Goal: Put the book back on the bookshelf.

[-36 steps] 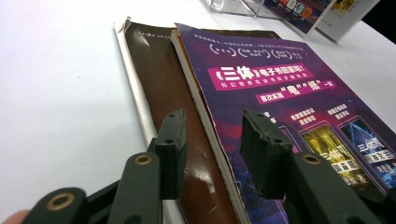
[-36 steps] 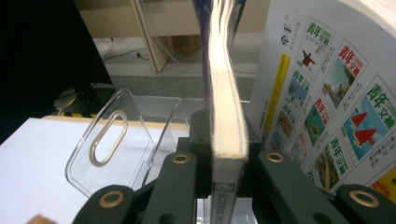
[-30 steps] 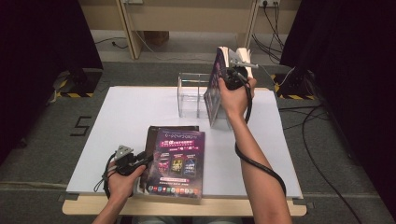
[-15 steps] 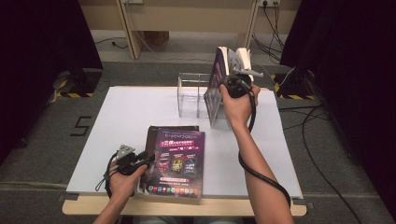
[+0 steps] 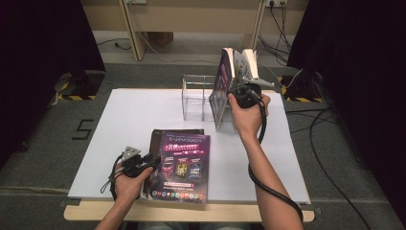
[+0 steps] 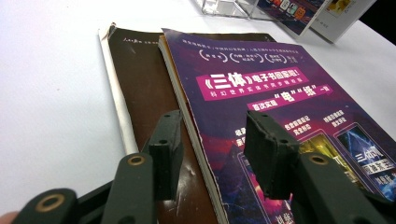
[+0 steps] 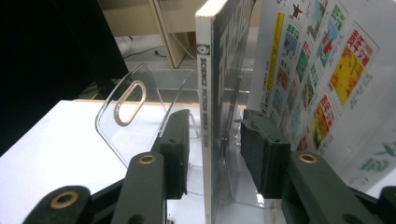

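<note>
A purple magazine [image 5: 184, 163] [image 6: 280, 93] lies flat on a brown book [image 5: 155, 139] [image 6: 144, 84] at the table's near edge. My left gripper [image 5: 154, 161] [image 6: 217, 149] hovers open over the magazine's left edge; its jaws have just been opening, and nothing is pinched. At the far right, a purple magazine [image 5: 221, 86] [image 7: 204, 70] stands upright in a clear acrylic rack [image 5: 196, 98] [image 7: 130, 107]. Beside it stands a white-backed magazine [image 5: 249, 60] [image 7: 327, 70]. My right gripper [image 5: 239, 88] [image 7: 212, 149] straddles the purple one's spine, with gaps at both pads. Its jaws have just been opening.
The white tabletop [image 5: 134, 110] stretches wide to the left of the rack. Black cables trail from both hands, one looping along the right forearm [image 5: 261, 182]. Dark curtains and floor cables surround the table.
The right hand has drawn back a little toward the person, and its jaws stand wider around the upright magazine. The left hand has stayed put with its jaws slightly wider.
</note>
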`<state>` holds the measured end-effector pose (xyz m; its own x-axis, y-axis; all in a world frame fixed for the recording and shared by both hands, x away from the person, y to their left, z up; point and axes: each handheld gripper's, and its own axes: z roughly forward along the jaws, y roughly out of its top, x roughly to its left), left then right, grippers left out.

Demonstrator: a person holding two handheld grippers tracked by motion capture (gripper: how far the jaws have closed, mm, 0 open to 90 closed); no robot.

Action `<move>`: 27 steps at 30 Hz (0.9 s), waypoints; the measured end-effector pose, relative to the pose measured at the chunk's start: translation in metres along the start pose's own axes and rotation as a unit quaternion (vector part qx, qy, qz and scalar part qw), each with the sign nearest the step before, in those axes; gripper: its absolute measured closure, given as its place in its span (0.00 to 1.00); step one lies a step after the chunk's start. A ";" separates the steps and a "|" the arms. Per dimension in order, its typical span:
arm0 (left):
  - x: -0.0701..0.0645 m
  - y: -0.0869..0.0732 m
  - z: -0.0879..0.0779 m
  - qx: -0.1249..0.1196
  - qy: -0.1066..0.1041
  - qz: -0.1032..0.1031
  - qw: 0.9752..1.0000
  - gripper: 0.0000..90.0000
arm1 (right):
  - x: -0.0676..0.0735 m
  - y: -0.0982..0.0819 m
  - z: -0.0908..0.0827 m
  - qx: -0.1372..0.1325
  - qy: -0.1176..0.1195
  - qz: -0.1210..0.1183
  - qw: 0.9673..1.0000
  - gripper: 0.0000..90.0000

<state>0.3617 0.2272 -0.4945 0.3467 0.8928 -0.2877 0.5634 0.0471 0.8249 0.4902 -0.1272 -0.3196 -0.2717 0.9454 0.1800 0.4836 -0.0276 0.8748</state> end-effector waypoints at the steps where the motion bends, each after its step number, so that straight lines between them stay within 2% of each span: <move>1: 0.000 0.000 0.000 0.000 0.001 0.000 1.000 0.62 | 0.000 -0.001 -0.001 0.000 0.002 -0.001 1.000 0.70; 13: 0.001 0.001 0.001 0.000 0.003 -0.003 1.000 0.61 | -0.002 -0.019 -0.011 0.008 0.008 -0.005 1.000 0.70; 25: 0.002 0.003 0.005 0.000 0.005 -0.006 1.000 0.59 | -0.007 -0.050 -0.016 0.037 0.021 -0.007 0.999 0.69; 27: 0.002 0.004 0.006 0.000 0.006 -0.008 1.000 0.59 | -0.009 -0.060 -0.016 0.047 0.028 -0.001 0.999 0.68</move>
<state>0.3689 0.2270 -0.4950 0.3295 0.8969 -0.2950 0.5693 0.0605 0.8199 0.4505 -0.1390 -0.3666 -0.3174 0.9260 0.2045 0.5575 0.0078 0.8301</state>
